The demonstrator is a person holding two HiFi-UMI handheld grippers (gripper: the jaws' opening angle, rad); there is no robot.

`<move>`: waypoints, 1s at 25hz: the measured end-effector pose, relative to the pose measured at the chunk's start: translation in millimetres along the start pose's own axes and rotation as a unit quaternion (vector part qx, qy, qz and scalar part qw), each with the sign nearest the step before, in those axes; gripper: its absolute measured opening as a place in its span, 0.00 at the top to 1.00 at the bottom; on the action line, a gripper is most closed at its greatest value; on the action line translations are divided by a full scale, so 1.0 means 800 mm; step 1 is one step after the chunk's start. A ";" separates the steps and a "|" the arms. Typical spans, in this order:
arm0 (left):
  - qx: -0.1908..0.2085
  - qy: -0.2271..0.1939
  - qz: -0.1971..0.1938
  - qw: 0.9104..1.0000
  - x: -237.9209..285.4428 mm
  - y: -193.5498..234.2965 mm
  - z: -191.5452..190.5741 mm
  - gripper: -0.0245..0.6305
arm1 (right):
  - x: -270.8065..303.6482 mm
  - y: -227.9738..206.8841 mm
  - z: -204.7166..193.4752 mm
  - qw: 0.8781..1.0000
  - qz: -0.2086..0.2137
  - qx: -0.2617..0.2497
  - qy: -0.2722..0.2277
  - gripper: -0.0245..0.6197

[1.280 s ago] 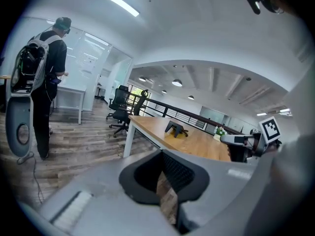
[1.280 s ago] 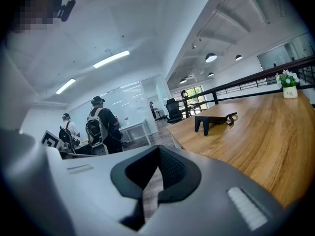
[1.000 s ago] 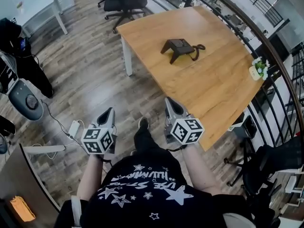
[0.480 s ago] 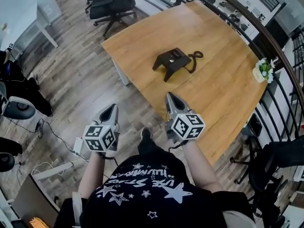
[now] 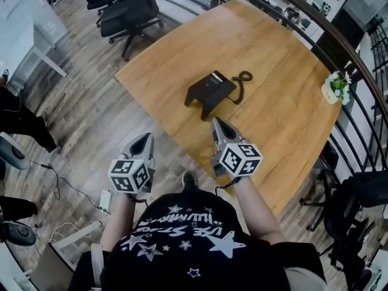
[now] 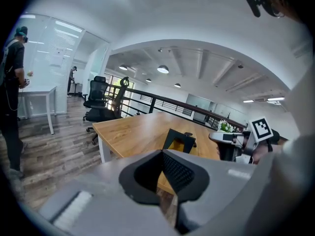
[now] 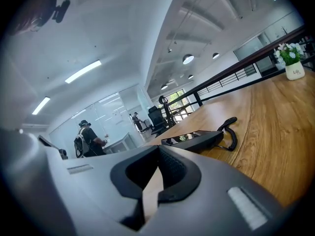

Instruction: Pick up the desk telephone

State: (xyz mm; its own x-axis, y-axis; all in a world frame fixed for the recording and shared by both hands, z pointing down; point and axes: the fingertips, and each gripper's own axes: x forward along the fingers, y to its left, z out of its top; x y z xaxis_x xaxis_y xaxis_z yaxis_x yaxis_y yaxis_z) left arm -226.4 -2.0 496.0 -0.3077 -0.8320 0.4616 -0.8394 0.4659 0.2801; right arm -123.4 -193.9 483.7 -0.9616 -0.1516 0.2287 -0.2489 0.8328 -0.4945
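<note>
Although the telephone is to be picked up, none of that has been done yet, as far as can be seen. The large wooden table is spread across the far and right part of the scene, above a plank floor, and black office chairs are parked beyond its far left corner. The telephone is set on the table's near left part, black, wedge-shaped and resting flat on the wood. Its coiled cord is looped on the table just to its right.

Neither tool is touching it. The left gripper is held out over the floor, short of the table's near edge and well apart from the telephone. The right gripper is held at that near edge, just short of the telephone and pointed towards it. In each gripper view the two jaws are seen pressed together at the tip, with nothing caught between them.

What is left is judged to be nearly everything. The gap must be closed, at least one pair of jaws must be parted, the body must be gripped, and it must be raised clear of the wood. The cord may be dragged along when that is done.

One container is seen, a small white pot at the table's far right edge. A green plant with pale flowers is held in it.
</note>
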 end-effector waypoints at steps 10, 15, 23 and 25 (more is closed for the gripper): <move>0.032 0.009 -0.036 0.999 0.057 0.013 0.045 0.96 | 0.037 -0.012 0.008 1.000 -0.019 0.019 -0.010 0.96; 0.045 0.036 -0.080 0.995 0.105 0.032 0.058 0.96 | 0.047 -0.028 0.008 0.996 -0.072 0.044 -0.027 0.96; 0.081 0.072 -0.174 0.979 0.187 0.044 0.098 0.96 | 0.069 -0.046 0.018 0.979 -0.169 0.089 -0.076 0.96; 0.088 0.077 -0.193 0.974 0.202 0.048 0.106 0.96 | 0.074 -0.044 0.019 0.973 -0.186 0.103 -0.090 0.96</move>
State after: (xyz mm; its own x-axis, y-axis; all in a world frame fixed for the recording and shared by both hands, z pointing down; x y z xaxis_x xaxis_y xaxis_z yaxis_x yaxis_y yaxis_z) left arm -346.2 -144.5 509.7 0.1055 -0.8741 0.4742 -0.9473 0.0567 0.3153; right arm -173.4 -240.3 501.6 -0.8001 -0.5291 0.2825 -0.5842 0.5805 -0.5672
